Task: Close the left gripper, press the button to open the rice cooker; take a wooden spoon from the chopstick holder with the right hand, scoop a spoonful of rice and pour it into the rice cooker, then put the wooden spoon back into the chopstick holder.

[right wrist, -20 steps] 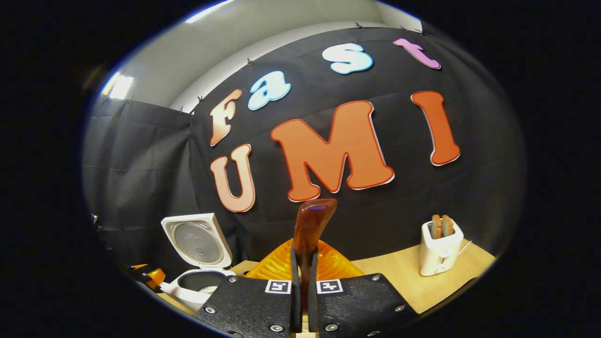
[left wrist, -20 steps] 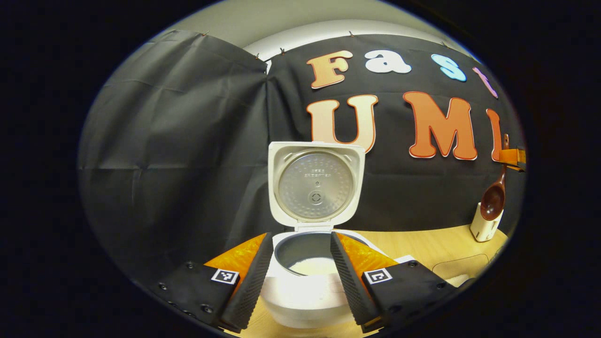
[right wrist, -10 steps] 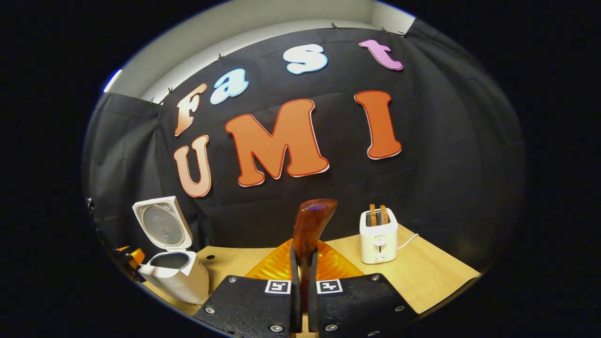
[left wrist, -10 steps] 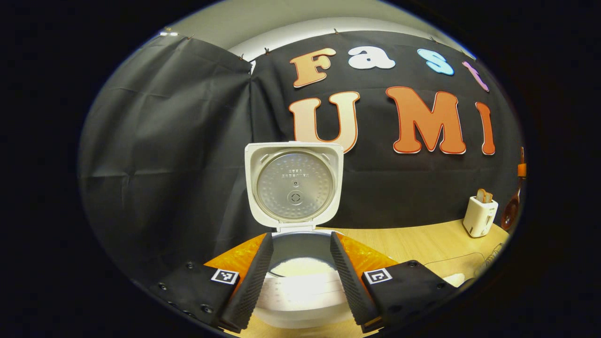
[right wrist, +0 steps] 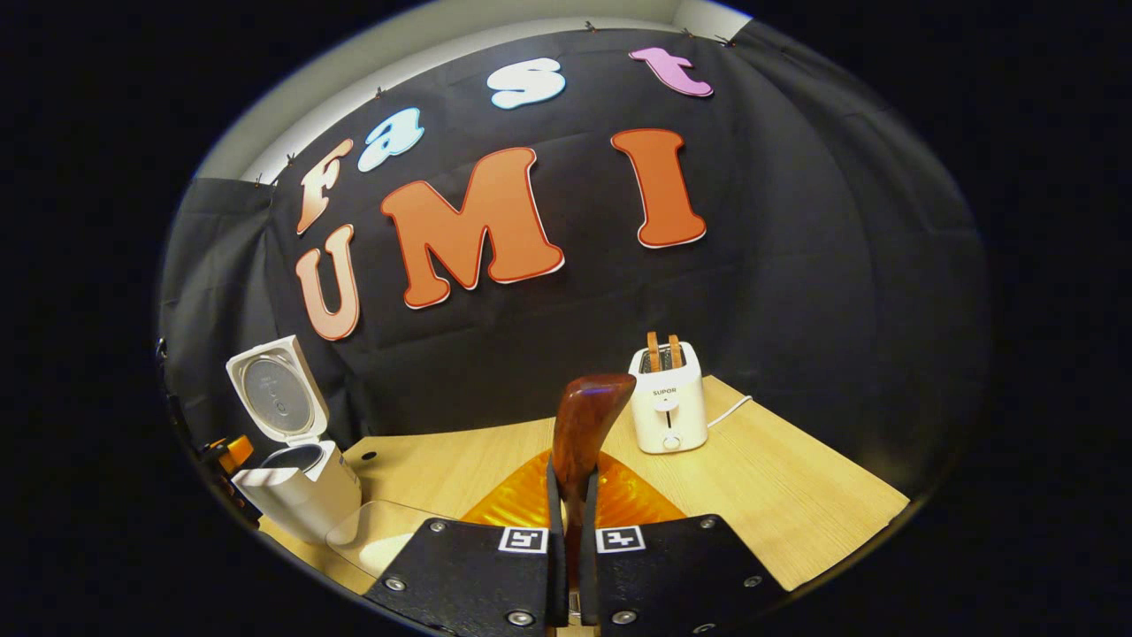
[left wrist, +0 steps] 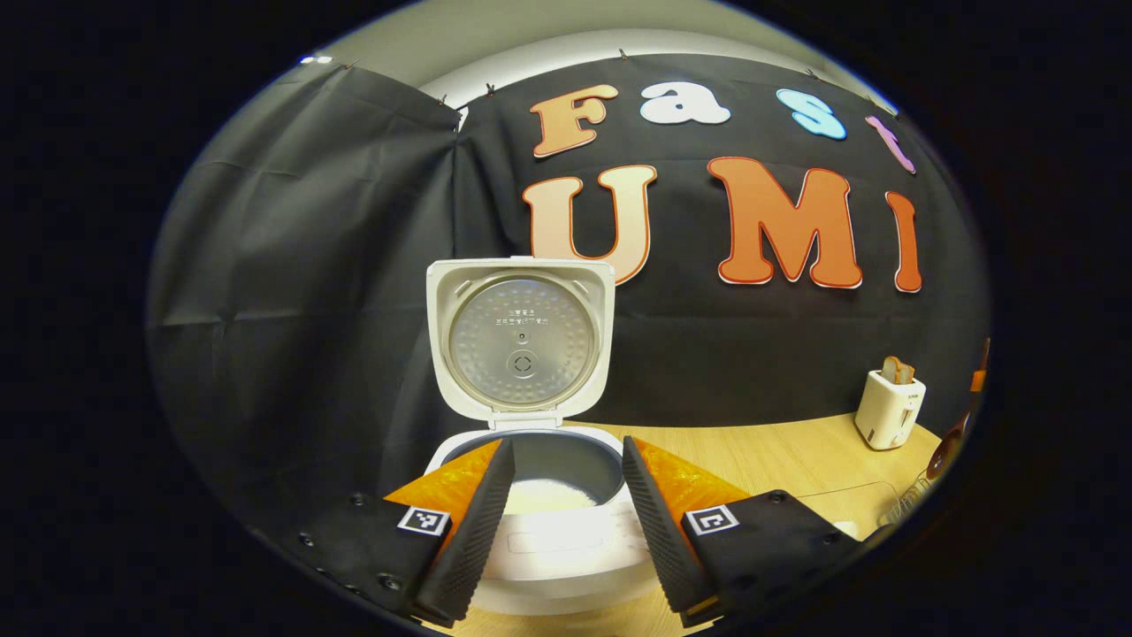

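Observation:
The white rice cooker (left wrist: pixel 531 540) stands open just beyond my left gripper (left wrist: pixel 562 509), its lid (left wrist: pixel 520 341) upright and white rice (left wrist: pixel 544 495) lying in the pot. The left gripper is open, a finger on each side of the pot and touching nothing. My right gripper (right wrist: pixel 570 469) is shut on the brown wooden spoon (right wrist: pixel 584 425), whose handle end rises between the fingers. In the left gripper view the spoon (left wrist: pixel 951 442) hangs at the far right edge. From the right gripper view the cooker (right wrist: pixel 296 478) is at the lower left.
A white toaster (right wrist: pixel 668 407) with two slices in it stands at the back of the wooden table (right wrist: pixel 796 504), by the black cloth wall. A clear shallow container (right wrist: pixel 376 531) lies beside the cooker. A wire rack (left wrist: pixel 902 509) peeks in at the table's right edge.
The right gripper with the spoon has swung right and tipped down, so the cooker slid left and the toaster came toward centre. The left gripper has turned right a little and stays open.

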A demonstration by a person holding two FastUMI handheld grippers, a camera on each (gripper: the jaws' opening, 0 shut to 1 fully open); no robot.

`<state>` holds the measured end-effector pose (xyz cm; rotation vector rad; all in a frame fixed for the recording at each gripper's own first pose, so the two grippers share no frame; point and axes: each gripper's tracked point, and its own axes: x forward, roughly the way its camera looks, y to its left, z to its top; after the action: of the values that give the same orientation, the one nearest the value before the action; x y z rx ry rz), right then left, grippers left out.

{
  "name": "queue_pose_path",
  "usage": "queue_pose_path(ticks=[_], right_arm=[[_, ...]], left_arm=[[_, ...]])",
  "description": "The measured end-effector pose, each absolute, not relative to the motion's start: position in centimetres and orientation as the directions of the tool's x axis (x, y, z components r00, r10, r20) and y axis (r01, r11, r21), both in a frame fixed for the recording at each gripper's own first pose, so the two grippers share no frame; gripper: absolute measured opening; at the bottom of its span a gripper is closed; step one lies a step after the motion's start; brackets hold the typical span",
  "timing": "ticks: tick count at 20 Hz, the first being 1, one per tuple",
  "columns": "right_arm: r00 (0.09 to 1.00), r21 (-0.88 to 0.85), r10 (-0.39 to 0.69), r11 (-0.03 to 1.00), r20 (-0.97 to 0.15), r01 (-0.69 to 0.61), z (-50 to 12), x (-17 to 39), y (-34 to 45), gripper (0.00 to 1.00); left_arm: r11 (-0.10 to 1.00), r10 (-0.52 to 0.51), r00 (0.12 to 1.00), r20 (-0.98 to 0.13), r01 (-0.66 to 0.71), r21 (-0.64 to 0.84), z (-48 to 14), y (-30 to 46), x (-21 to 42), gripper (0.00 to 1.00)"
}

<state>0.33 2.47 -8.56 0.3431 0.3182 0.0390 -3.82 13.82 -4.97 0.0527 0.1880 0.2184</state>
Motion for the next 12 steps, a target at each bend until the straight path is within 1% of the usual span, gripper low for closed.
queue_pose_path(ticks=[3, 8, 9, 12], right_arm=[[0.945, 0.341, 0.096, 0.94, -0.312, 0.017, -9.8, -0.2, 1.7, 0.05], [0.936, 0.376, 0.128, 0.927, -0.327, 0.004, -11.8, -0.6, 2.1, 0.06], [0.935, 0.38, 0.13, 0.925, -0.33, 0.005, -12.3, -0.5, 2.0, 0.06], [0.924, 0.401, 0.156, 0.916, -0.348, -0.004, -13.7, -0.6, 2.2, 0.05]], left_arm=[[0.971, 0.233, 0.955, -0.183, -0.22, 0.089, -5.1, 13.7, -3.5, 0.82], [0.97, 0.237, 0.953, -0.188, -0.222, 0.097, -5.1, 13.3, -3.4, 0.81], [0.97, 0.236, 0.953, -0.187, -0.222, 0.096, -5.1, 13.0, -3.3, 0.82], [0.973, 0.222, 0.956, -0.19, -0.203, 0.114, -4.9, 12.3, -2.7, 0.81]])
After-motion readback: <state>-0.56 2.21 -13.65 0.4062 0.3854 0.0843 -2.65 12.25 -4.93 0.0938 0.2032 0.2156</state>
